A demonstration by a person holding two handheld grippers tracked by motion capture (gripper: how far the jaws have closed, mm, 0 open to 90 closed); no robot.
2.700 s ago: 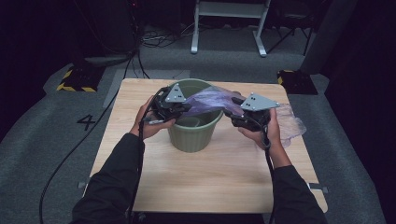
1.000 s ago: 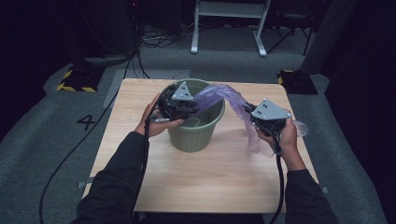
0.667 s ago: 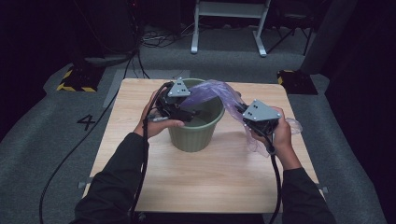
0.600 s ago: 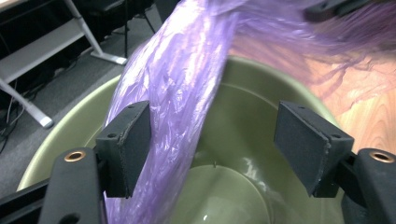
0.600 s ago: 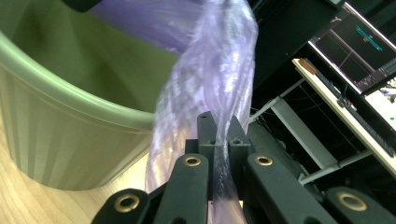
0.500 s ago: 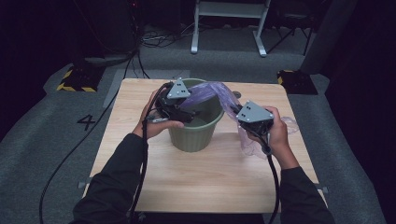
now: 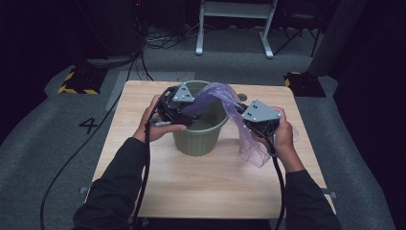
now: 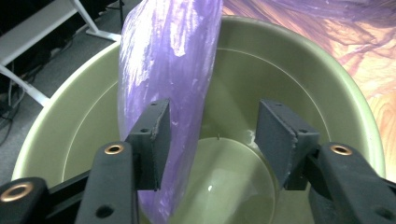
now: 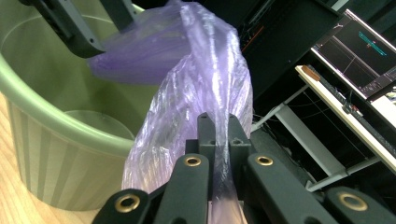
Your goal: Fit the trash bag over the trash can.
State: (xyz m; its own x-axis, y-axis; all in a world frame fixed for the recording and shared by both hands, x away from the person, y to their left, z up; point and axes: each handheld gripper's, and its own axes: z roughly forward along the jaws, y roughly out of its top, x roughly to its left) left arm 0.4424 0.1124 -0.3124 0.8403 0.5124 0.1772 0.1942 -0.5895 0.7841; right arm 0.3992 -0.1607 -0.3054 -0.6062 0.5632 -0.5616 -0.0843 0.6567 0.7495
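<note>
A green plastic bucket (image 7: 198,139) stands at the middle of the wooden table (image 7: 210,187). A thin purple plastic bag (image 7: 218,93) drapes from the bucket's mouth over its right rim and hangs down the outside. My left gripper (image 8: 212,126) hovers over the bucket's left rim, pointing into it. Its jaws have just been closing and still stand apart; a fold of the bag (image 8: 163,60) lies between them against the left pad (image 8: 154,135), and the other pad is clear. My right gripper (image 9: 218,126), just right of the bucket (image 9: 28,107), is shut on a bunched strand of the bag (image 9: 205,79).
The table sits on grey carpet marked with a "4" (image 7: 89,125). Black-and-yellow striped blocks (image 7: 76,81) lie beyond the far corners, with a white metal frame (image 7: 234,19) farther back. A cable (image 7: 72,163) trails off the left side. A lit monitor (image 9: 364,46) stands on a desk.
My right hand has moved left, in toward the bucket, carrying the bag with it, so the bag now hangs slack at the right rim. The left hand has stayed at the left rim.
</note>
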